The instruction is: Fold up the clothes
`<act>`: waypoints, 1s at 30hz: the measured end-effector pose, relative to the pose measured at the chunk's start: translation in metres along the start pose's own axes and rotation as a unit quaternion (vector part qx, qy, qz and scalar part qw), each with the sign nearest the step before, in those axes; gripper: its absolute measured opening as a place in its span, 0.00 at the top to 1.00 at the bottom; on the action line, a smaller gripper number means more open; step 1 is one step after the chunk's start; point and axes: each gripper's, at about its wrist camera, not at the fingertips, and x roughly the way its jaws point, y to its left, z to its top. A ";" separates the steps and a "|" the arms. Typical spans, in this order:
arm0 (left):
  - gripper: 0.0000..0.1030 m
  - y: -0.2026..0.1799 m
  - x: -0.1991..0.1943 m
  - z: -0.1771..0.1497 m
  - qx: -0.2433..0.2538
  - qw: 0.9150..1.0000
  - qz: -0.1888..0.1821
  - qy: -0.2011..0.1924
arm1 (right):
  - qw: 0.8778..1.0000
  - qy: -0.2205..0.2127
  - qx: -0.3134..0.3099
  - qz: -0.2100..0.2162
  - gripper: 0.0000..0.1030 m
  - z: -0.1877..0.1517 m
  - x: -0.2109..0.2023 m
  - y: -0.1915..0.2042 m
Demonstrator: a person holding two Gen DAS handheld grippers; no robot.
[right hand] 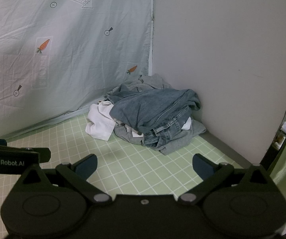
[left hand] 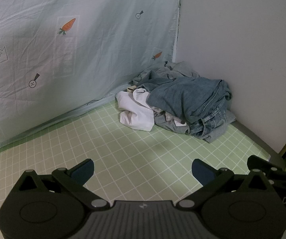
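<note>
Left claw [left hand: 142,170]: fingers spread wide, nothing between them; hovers over the bare green surface, well short of the laundry.
Right claw [right hand: 144,165]: fingers likewise wide apart, holding nothing; held just beside the left claw, whose black body shows at the left edge of the right wrist view.
Clothes pile [left hand: 179,101] [right hand: 149,115]: unfolded heap pushed into the far corner, where the hung sheet meets the plain wall; well apart from both claws.
Jeans [left hand: 190,99] [right hand: 153,111]: blue denim, crumpled, lying on top of the heap; waistband and belt loops face the claws.
White garment [left hand: 136,113] [right hand: 99,124]: bunched at the left side of the pile, partly tucked under the denim.
Grey garment [left hand: 179,67] [right hand: 153,80]: light grey cloth at the back of the heap, against the corner.
Counter [left hand: 123,149] [right hand: 135,159]: covered in pale green cloth with a white grid; carries the pile.
Sheet [left hand: 79,39] [right hand: 73,45]: pale blue, wrinkled, hung upright on the left; printed with orange carrots and arrow signs.
Wall [left hand: 238,39] [right hand: 222,49]: plain pale panel on the right, behind the pile.
</note>
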 end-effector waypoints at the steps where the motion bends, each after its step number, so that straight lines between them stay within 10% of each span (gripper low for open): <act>1: 0.00 0.000 0.000 0.000 0.000 1.000 0.000 0.000 | 1.000 0.000 0.000 0.000 0.00 0.000 0.000 0.000; 30: 0.00 0.002 0.055 0.046 -0.038 0.999 -0.026 0.013 | 0.996 -0.003 0.086 -0.003 0.00 0.034 0.088 -0.051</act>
